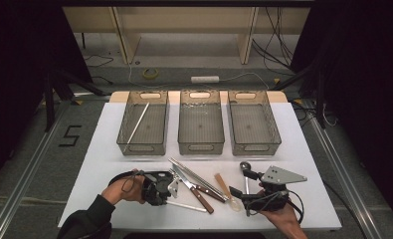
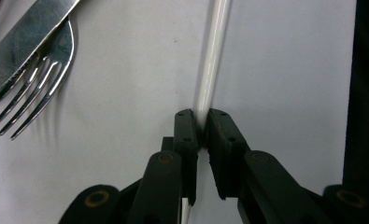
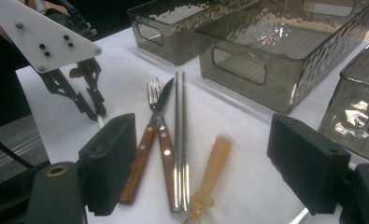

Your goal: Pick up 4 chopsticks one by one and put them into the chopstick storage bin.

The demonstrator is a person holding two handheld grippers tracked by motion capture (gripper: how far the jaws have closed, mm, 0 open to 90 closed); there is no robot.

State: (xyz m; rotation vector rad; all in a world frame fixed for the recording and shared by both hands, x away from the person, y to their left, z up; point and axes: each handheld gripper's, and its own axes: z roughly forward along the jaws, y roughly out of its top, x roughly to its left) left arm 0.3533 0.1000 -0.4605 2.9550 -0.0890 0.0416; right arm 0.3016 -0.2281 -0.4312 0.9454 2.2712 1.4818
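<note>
Landmark: the pile of cutlery (image 1: 196,184) on the white table (image 1: 104,149), in front of the three clear bins.
Left gripper (image 2: 200,130): its jaws are pinched tight on a white chopstick (image 2: 212,65), one pad on each side of the stick.
White chopstick: lies flat on the table just left of the pile, beside a fork (image 2: 42,88) and a knife blade (image 2: 28,35); its far end runs under the pile's near edge.
Right gripper (image 3: 215,163): jaws spread wide, holding nothing, poised just right of the pile.
In the pile: wood-handled fork and knife (image 3: 161,121), a pair of metal chopsticks (image 3: 181,135), an amber spoon (image 3: 210,172).
Left bin (image 1: 143,122): behind the pile, with another white chopstick (image 1: 138,122) leaning inside.
</note>
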